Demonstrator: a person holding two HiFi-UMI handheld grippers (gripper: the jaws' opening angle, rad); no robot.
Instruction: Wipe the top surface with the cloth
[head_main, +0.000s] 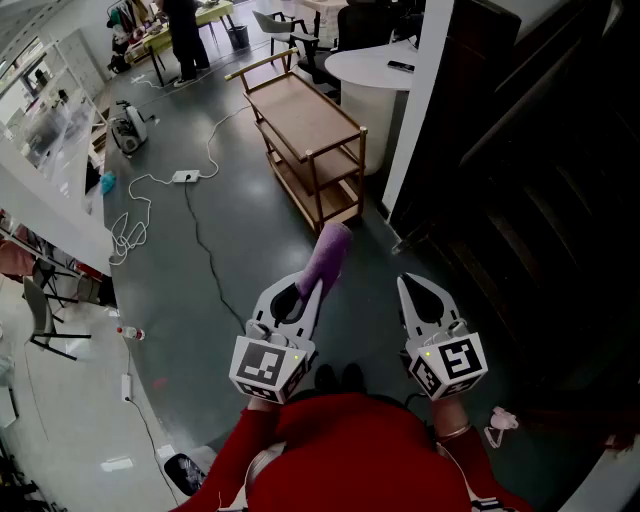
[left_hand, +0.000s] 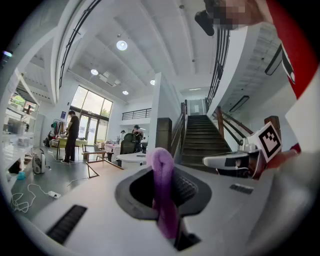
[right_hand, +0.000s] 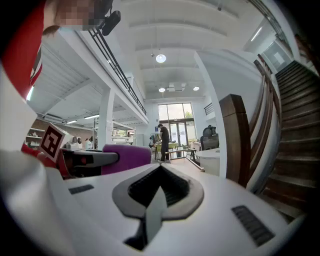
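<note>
Purple cloth (head_main: 328, 255) is pinched in left claw (head_main: 314, 288); right claw (head_main: 409, 285) is closed, empty. Wooden cart (head_main: 305, 115) at upper centre not reached; wiping judged unstarted.

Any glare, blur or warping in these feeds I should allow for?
Head view: edges bow, the staircase side is very dark, the cart reads clearly. Left gripper view: fisheye with black corners, the cloth soft so close to the lens. Right gripper view: same warping, far windows bright.
</note>
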